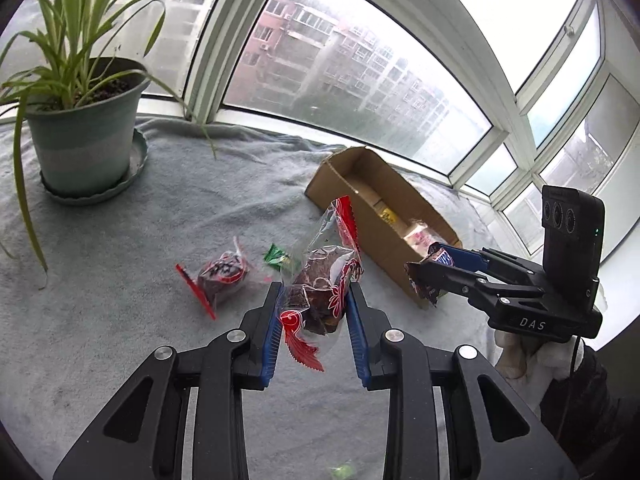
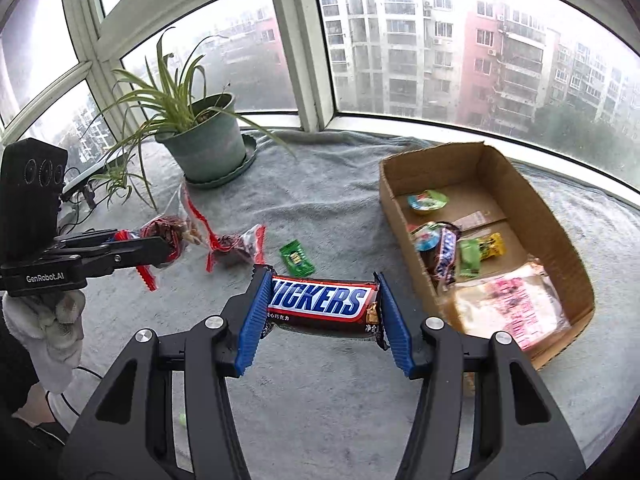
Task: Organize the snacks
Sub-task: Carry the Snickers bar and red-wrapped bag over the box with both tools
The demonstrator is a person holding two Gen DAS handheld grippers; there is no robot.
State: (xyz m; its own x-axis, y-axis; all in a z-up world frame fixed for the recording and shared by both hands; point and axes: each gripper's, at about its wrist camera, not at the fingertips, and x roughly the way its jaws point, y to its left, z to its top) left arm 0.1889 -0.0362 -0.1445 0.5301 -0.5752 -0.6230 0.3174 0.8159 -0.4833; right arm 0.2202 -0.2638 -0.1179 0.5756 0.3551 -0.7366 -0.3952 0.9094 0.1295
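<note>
Inside the cardboard box, snacks mostly hidden by its wall.

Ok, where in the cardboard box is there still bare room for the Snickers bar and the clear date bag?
The cardboard box is bare at its far end, behind the jelly cup, and along the right wall. Its near end is crowded: the pink packet and the loose candies fill it.

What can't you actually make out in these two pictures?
- Left wrist view: most of the cardboard box interior, hidden behind its near wall.
- Left wrist view: a small green thing at the bottom edge, blurred and cut off.
- Right wrist view: print on the small green packet, too small to read.
- Both views: the person, beyond a gloved hand, out of frame.
</note>
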